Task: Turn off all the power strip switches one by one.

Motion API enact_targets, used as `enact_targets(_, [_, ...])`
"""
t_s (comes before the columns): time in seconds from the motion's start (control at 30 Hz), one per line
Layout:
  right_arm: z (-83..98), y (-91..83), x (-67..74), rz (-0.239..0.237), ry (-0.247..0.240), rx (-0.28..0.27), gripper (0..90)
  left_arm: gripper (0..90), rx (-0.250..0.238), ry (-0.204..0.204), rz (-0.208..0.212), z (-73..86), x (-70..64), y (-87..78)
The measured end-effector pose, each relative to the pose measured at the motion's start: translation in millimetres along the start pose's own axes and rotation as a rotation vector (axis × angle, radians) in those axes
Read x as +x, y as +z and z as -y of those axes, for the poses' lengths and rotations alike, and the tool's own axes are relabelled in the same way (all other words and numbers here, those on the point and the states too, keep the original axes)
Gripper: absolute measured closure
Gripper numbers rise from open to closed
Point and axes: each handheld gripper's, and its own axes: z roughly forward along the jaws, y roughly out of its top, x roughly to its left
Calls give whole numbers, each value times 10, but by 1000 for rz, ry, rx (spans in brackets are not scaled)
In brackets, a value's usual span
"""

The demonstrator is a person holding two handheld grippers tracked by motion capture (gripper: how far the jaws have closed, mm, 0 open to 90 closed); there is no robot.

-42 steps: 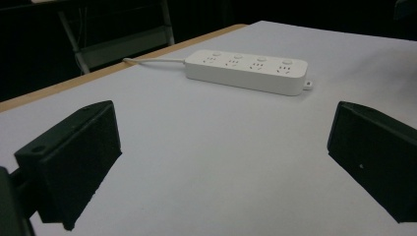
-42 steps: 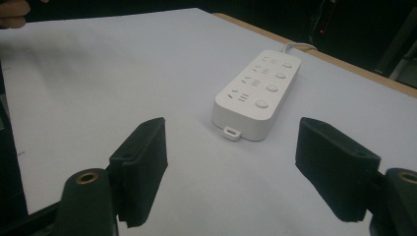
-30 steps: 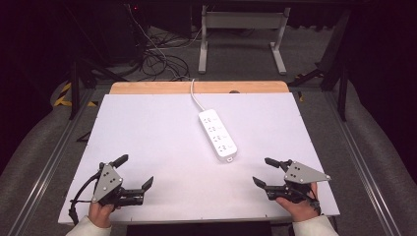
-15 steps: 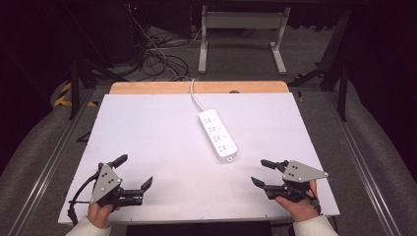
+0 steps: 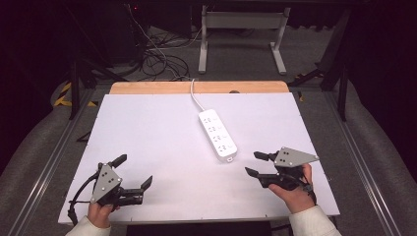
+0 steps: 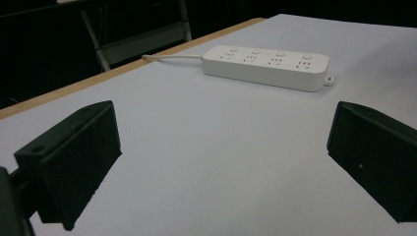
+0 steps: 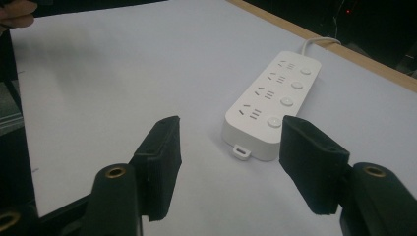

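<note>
A white power strip (image 5: 218, 134) with several sockets and buttons lies flat near the middle of the white table (image 5: 147, 132). Its cable (image 5: 195, 97) runs off the far edge. My left gripper (image 5: 134, 170) is open at the front left, empty, far from the strip (image 6: 268, 65). My right gripper (image 5: 255, 163) is open at the front right. It points at the strip's near end (image 7: 268, 118), a short way off and not touching it. Nothing is between its fingers (image 7: 162, 157).
A wooden strip (image 5: 196, 87) borders the table's far edge. Beyond it stand a metal frame (image 5: 241, 29) and loose cables (image 5: 157, 59) on the floor. Grey rails (image 5: 49, 162) run along both sides of the table.
My right gripper has moved left and forward toward the strip's near end. My left gripper has stayed in place.
</note>
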Motion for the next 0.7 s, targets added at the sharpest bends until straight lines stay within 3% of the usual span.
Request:
enact_targets(0.33, [-309, 169, -115, 8, -24, 40, 447, 3, 4, 0, -8, 1, -1, 8])
enact_targets(0.7, [-485, 392, -221, -18, -18, 61, 462, 3, 4, 4, -8, -1, 1, 7])
